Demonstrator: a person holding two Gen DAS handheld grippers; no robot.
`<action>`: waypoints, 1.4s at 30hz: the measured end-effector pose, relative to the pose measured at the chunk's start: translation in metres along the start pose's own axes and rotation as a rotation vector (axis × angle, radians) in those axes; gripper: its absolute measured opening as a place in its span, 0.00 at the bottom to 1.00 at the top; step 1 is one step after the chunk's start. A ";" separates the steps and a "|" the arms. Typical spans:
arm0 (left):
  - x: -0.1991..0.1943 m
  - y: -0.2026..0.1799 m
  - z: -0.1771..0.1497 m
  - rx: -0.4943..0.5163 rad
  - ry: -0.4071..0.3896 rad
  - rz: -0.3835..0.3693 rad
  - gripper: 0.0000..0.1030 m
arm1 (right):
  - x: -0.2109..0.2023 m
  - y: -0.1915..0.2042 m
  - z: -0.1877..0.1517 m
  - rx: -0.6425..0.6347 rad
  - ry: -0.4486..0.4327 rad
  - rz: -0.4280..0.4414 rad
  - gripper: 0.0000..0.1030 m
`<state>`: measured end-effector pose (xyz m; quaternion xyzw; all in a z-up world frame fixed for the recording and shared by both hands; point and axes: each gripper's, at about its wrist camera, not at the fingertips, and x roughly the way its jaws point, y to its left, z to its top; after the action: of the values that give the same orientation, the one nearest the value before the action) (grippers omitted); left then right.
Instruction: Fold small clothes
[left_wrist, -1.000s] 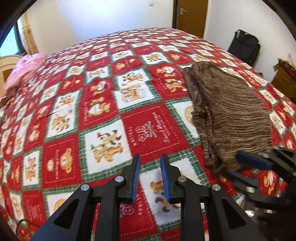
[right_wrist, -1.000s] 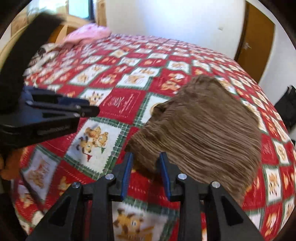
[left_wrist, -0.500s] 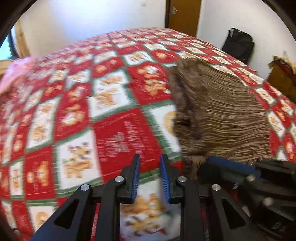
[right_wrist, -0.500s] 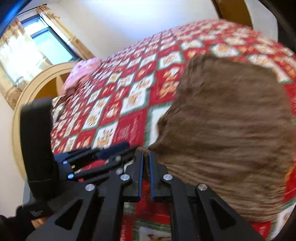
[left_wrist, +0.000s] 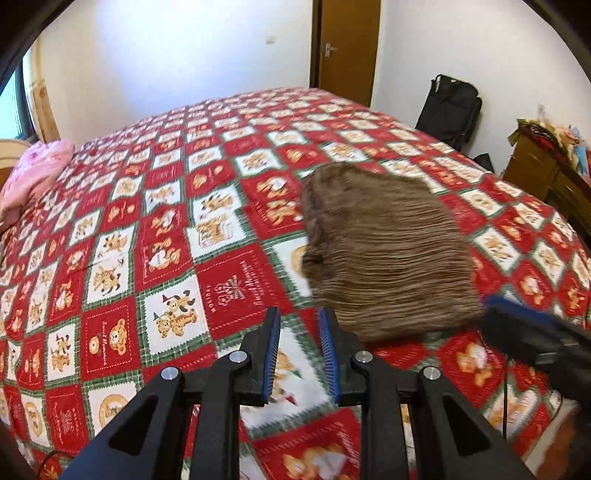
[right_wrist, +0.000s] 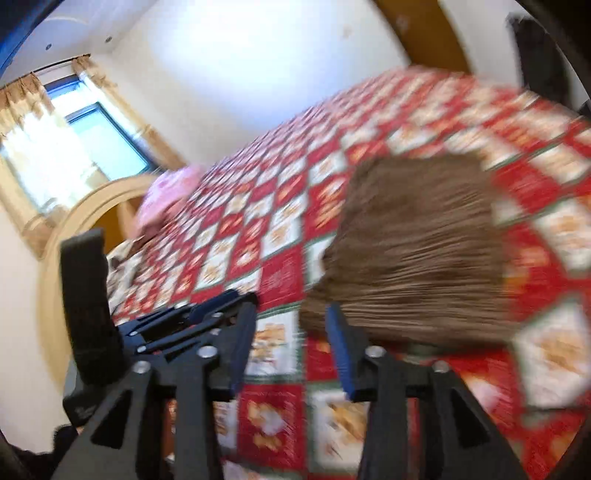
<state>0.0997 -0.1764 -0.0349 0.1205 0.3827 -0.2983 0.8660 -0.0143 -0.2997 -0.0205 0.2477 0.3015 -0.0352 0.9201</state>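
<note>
A brown ribbed garment (left_wrist: 384, 254) lies folded into a compact shape on the red patchwork bedspread (left_wrist: 147, 229). It also shows in the right wrist view (right_wrist: 417, 251), blurred. My left gripper (left_wrist: 298, 325) is open and empty, just in front of the garment's near left edge. My right gripper (right_wrist: 291, 317) is open and empty, near the garment's near edge; it shows in the left wrist view (left_wrist: 524, 332) at the right. My left gripper shows in the right wrist view (right_wrist: 207, 314) at the left.
A pink cloth (left_wrist: 33, 173) lies by the wooden headboard (right_wrist: 77, 221) at the far left of the bed. A black bag (left_wrist: 450, 107) leans on the far wall beside a wooden door (left_wrist: 347, 44). A wooden dresser (left_wrist: 550, 177) stands to the right.
My right gripper was shut on the garment's near corner half a second ago and has now opened and let it go. The garment is more compact. Both grippers have drawn back.
</note>
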 end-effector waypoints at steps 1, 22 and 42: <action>-0.005 -0.004 -0.001 0.004 -0.007 -0.003 0.24 | -0.017 0.002 -0.003 -0.014 -0.030 -0.056 0.58; -0.105 -0.033 -0.036 0.022 -0.179 0.139 0.56 | -0.113 0.038 -0.031 -0.002 -0.284 -0.340 0.70; -0.113 -0.042 -0.036 0.052 -0.197 0.187 0.56 | -0.112 0.045 -0.035 -0.015 -0.311 -0.401 0.70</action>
<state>-0.0069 -0.1463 0.0247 0.1482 0.2751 -0.2365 0.9200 -0.1145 -0.2536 0.0389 0.1678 0.1996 -0.2527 0.9318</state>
